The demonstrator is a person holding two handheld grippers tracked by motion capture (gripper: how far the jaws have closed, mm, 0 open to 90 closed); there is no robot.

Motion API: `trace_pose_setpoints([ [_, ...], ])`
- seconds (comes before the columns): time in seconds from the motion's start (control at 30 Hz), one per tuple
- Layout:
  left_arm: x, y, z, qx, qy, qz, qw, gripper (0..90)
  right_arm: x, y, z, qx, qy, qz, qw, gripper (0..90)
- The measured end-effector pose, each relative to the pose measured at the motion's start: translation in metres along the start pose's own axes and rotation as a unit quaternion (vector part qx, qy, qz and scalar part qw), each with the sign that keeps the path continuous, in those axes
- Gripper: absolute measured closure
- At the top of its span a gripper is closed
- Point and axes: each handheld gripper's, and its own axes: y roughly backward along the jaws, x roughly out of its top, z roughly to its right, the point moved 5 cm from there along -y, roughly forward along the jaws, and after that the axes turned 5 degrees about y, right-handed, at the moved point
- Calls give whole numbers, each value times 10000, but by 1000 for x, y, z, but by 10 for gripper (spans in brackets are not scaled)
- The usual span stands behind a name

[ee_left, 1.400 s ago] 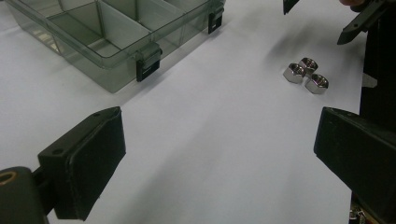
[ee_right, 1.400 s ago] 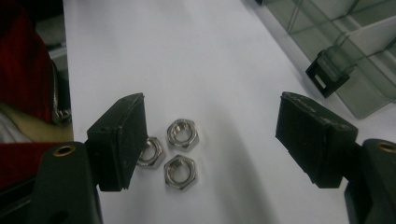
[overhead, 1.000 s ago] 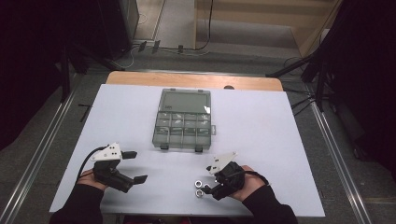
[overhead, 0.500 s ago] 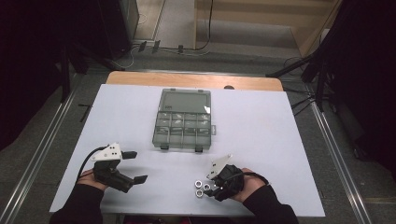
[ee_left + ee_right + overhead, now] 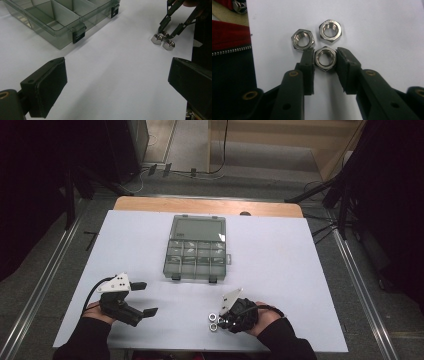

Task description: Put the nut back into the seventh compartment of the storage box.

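High view takes in one white table (image 5: 300, 270), and on it one clear plastic box (image 5: 196, 250) with its lid open, sitting well ahead of both hands. One left gripper (image 5: 142, 298) rests near the front edge with its jaws spread wide and nothing between them. One right gripper (image 5: 325, 60) is down over three steel nuts (image 5: 325, 58), its jaws closed in against the flats of the nearest one, which still lies on the table. The other two nuts lie just beyond the jaw tips, one almost touching the left jaw. The risk, as I judge it: the smooth nut may slip or twist out when lifted, or the jaw may nudge its neighbour toward the table edge.
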Motion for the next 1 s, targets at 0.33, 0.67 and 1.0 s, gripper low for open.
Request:
trace_pose_setpoints([
  [0.33,0,0,0,-2,6,12,10000,22,-1,1,0,53,-31,28,10000,712],
  [0.67,0,0,0,2,-6,-13,10000,22,-2,2,3,80,-71,136,9998,713],
  [1.0,0,0,1,-12,-27,-34,10000,22,-2,18,12,36,-473,603,9970,714],
])
